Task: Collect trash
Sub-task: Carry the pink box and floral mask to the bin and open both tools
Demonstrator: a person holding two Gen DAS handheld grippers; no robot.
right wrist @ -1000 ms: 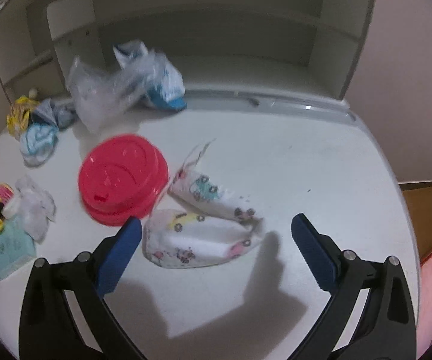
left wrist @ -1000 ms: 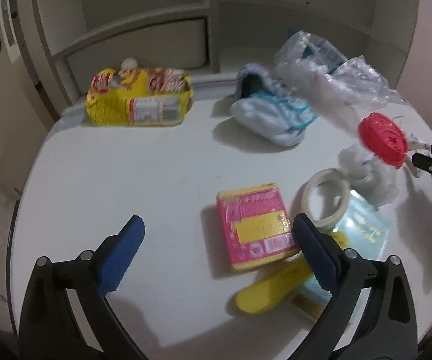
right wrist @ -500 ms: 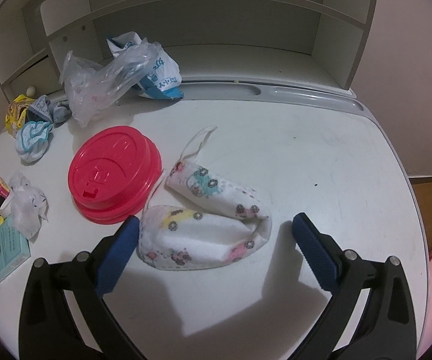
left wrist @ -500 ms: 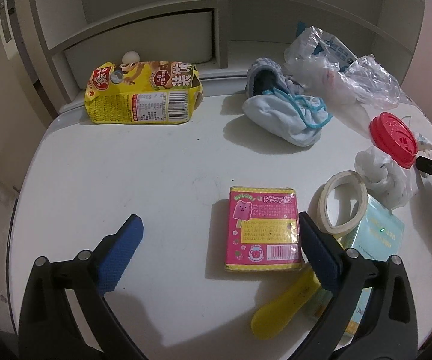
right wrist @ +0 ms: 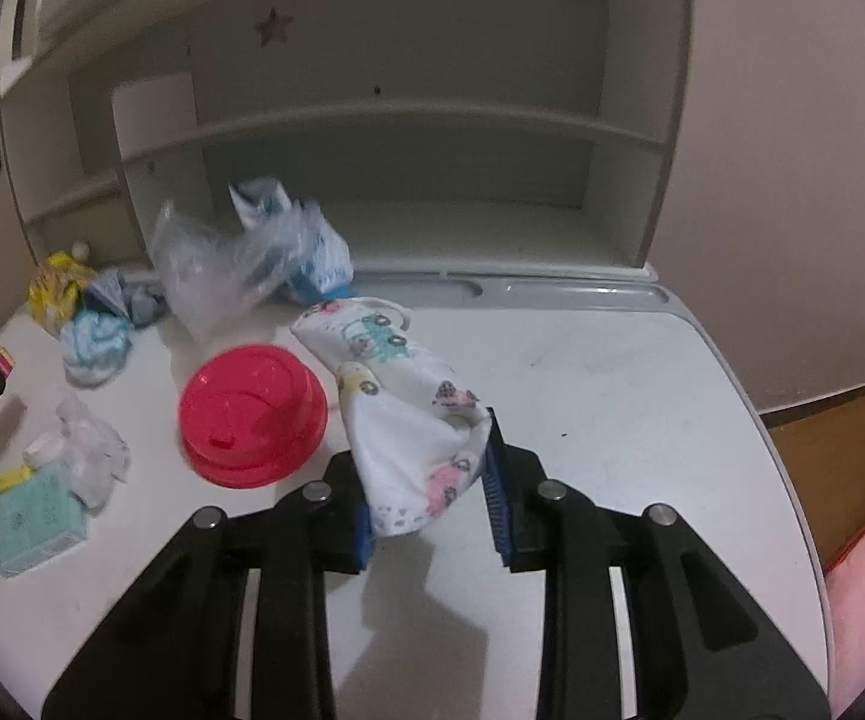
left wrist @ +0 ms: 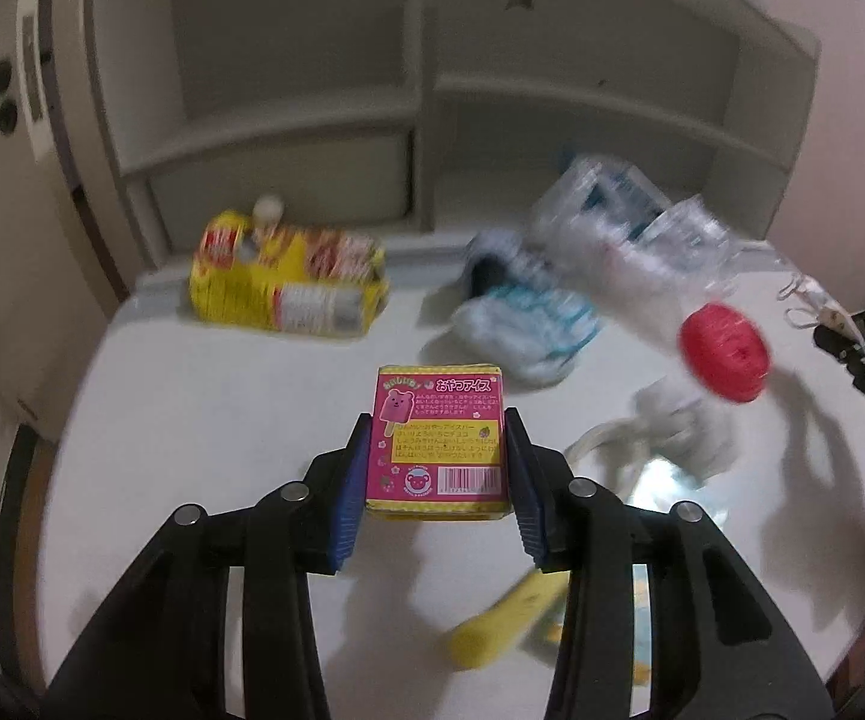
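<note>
Both items now gripped
The pink snack box [left wrist: 439,443] is clamped by the left gripper [left wrist: 437,468], the printed face mask [right wrist: 408,420] by the right gripper [right wrist: 429,495]; half a second ago both jaws were wide.

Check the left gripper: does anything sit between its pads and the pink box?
Nothing visible. The left gripper has its blue pads against both sides of the pink box, which looks lifted off the table.
</note>
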